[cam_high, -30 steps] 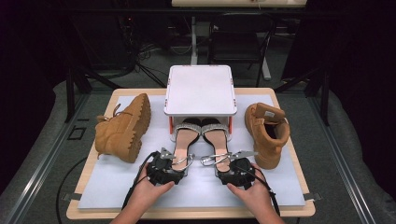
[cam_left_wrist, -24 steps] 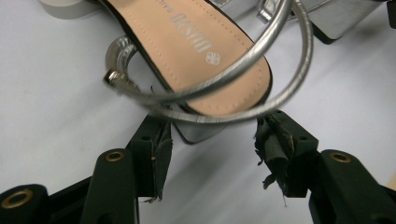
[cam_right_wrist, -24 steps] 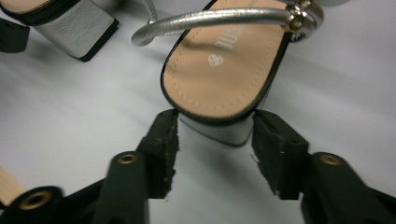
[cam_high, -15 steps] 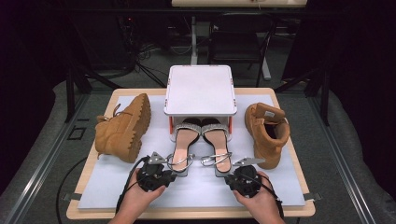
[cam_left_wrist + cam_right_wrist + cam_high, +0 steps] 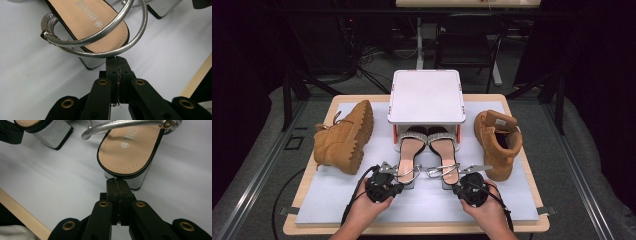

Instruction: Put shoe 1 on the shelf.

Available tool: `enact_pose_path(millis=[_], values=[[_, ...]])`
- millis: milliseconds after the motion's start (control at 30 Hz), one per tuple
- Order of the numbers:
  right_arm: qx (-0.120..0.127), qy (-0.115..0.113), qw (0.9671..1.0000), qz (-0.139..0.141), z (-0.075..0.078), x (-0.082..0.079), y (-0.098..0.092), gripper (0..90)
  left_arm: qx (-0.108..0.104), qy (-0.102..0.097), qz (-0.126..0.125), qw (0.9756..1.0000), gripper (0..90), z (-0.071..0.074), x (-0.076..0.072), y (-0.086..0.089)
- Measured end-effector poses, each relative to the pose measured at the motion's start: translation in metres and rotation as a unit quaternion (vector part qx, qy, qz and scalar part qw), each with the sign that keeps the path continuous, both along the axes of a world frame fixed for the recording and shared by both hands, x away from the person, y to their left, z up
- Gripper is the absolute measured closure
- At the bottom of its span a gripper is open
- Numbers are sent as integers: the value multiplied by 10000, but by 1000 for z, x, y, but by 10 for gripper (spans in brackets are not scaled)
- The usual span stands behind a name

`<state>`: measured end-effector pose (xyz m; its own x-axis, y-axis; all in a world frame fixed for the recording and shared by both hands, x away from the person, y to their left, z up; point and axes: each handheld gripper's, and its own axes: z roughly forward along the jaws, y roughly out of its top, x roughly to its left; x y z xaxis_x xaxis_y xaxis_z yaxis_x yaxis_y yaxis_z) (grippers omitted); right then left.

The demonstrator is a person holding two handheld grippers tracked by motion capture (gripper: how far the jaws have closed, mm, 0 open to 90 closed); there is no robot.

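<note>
Behind glossy silver-strapped sandals (image 5: pixel 427 155), both black claws, left claw (image 5: pixel 116 58) and right claw (image 5: pixel 116 180), have just closed empty.

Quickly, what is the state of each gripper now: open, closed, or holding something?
Left gripper: closed, jaws just shut, holding nothing, tips at the left sandal.
Right gripper: closed, jaws just shut, holding nothing, tips at the right sandal.

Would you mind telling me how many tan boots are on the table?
2. One tan boot lies on its side left of the white stand; the other tan boot stands upright to its right. None seems hidden.
</note>
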<state>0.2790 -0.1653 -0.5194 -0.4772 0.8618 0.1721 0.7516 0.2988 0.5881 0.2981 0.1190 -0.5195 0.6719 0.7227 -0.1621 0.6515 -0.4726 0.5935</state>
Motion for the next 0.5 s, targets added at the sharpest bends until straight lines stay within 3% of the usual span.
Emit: enact_pose_path(millis=[167, 300, 500], values=[[44, -110, 9999, -82, 7, 1, -2, 900, -1, 3, -19, 10000, 900, 1, 0, -2], [60, -156, 9998, -85, 13, 4, -4, 900, -37, -106, -2, 9999, 900, 7, 0, -4], [58, -198, 9997, -112, 17, 11, -3, 900, 4, -181, 34, 9998, 900, 16, 9, -6]])
